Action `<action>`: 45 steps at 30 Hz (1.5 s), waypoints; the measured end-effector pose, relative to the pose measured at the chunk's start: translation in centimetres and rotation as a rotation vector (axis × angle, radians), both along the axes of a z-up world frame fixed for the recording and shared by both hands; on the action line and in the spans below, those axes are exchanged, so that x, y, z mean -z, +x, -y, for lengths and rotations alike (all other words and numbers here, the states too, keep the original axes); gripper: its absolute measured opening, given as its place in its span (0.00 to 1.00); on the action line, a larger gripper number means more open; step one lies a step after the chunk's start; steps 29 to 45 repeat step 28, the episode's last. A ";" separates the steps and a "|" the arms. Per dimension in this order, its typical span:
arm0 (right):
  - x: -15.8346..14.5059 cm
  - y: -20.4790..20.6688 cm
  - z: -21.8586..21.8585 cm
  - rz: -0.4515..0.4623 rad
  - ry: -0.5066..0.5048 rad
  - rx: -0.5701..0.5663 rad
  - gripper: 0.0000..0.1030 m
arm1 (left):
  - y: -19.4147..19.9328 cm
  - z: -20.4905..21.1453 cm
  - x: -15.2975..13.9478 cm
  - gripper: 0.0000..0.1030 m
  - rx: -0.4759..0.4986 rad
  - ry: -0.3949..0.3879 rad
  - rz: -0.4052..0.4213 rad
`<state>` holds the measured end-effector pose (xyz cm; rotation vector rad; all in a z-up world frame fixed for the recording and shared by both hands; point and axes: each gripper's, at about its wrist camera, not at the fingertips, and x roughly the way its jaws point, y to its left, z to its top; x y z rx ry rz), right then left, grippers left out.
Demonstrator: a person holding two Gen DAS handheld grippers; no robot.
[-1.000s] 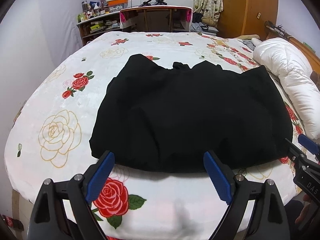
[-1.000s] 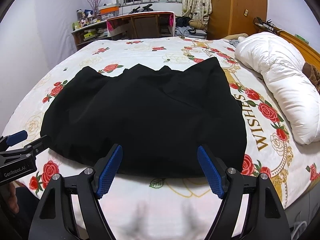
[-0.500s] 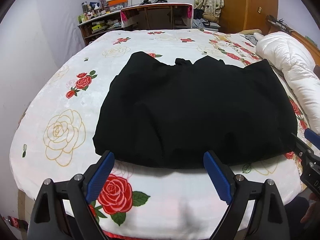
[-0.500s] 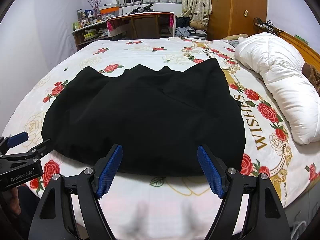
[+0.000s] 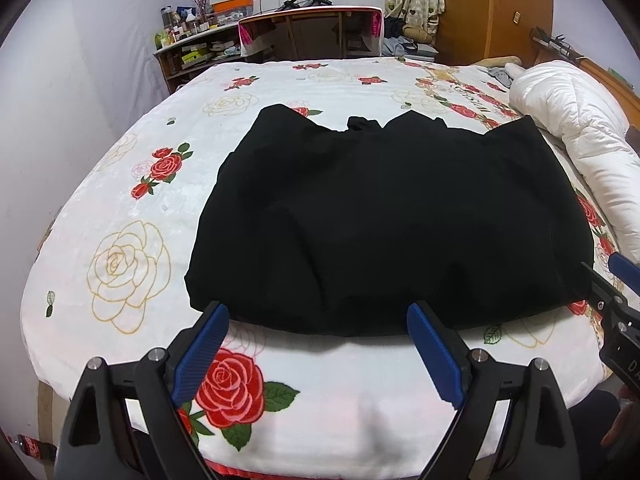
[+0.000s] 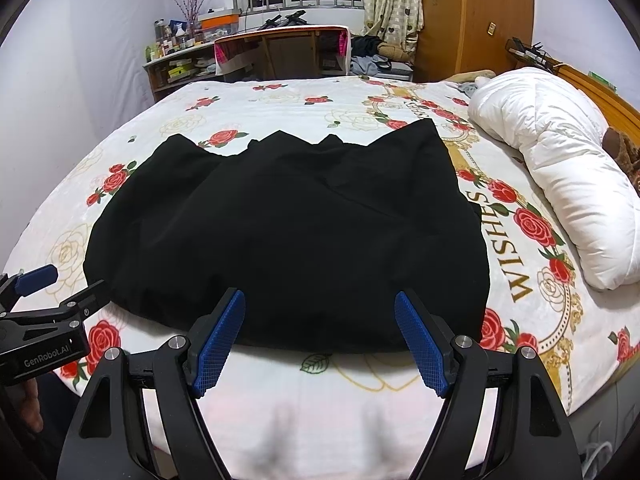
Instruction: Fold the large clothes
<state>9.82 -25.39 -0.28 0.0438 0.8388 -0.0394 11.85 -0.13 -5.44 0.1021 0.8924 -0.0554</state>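
bed [image 5: 120, 184] [image 6: 280, 392] under a white blanket printed with red and cream roses, gold "wishes" lettering toward the right side. black garment [image 5: 384, 216] [image 6: 288, 232] spread flat across the middle, near edge close to the bed's front edge. white duvet [image 5: 576, 132] [image 6: 560, 176] bunched along the right side, beside the garment.

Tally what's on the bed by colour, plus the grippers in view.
Black: 1 garment
White: 1 duvet
Blue-padded: 2, the left gripper and right gripper, both open above the near edge of the bed
Total: 4
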 end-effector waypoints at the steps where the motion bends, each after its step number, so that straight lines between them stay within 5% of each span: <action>1: 0.0 0.0 0.0 0.000 0.000 0.000 0.75 | 0.0 0.0 0.0 0.89 0.000 -0.001 -0.002; 45: 0.2 -0.3 0.0 -0.006 0.003 0.003 0.75 | -0.2 0.6 0.3 0.89 0.012 -0.017 -0.009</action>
